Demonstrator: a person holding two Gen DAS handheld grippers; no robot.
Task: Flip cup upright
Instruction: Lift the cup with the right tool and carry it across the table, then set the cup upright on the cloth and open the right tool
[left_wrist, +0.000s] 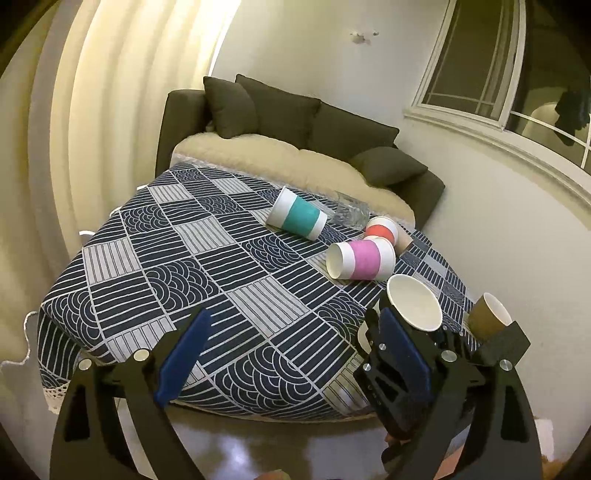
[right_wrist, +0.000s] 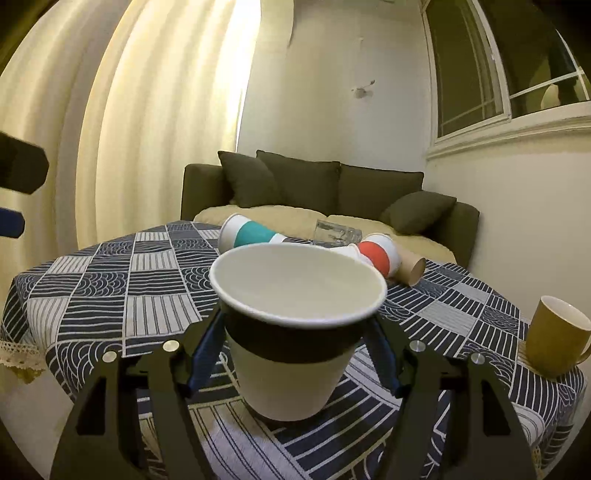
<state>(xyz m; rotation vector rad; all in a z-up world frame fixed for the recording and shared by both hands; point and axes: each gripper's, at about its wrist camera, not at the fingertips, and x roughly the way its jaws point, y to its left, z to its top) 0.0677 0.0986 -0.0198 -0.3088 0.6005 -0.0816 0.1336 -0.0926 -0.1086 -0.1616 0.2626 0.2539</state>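
A white paper cup with a black band (right_wrist: 295, 332) stands upright, mouth up, between my right gripper's (right_wrist: 295, 354) blue pads, low over the patterned tablecloth (right_wrist: 110, 295). The pads press its sides. In the left wrist view the same cup (left_wrist: 413, 306) shows held in the right gripper at the table's right edge. My left gripper (left_wrist: 295, 354) is open and empty above the table's near edge. A teal-banded cup (left_wrist: 297, 218), a pink-banded cup (left_wrist: 360, 260) and a red-banded cup (left_wrist: 382, 229) lie on their sides.
A clear glass (left_wrist: 351, 210) lies on its side at the far edge. A brown mug (right_wrist: 557, 338) stands upright at the right edge. A brown paper cup (right_wrist: 410, 267) lies beside the red one. A dark sofa (right_wrist: 332, 184) stands behind the table.
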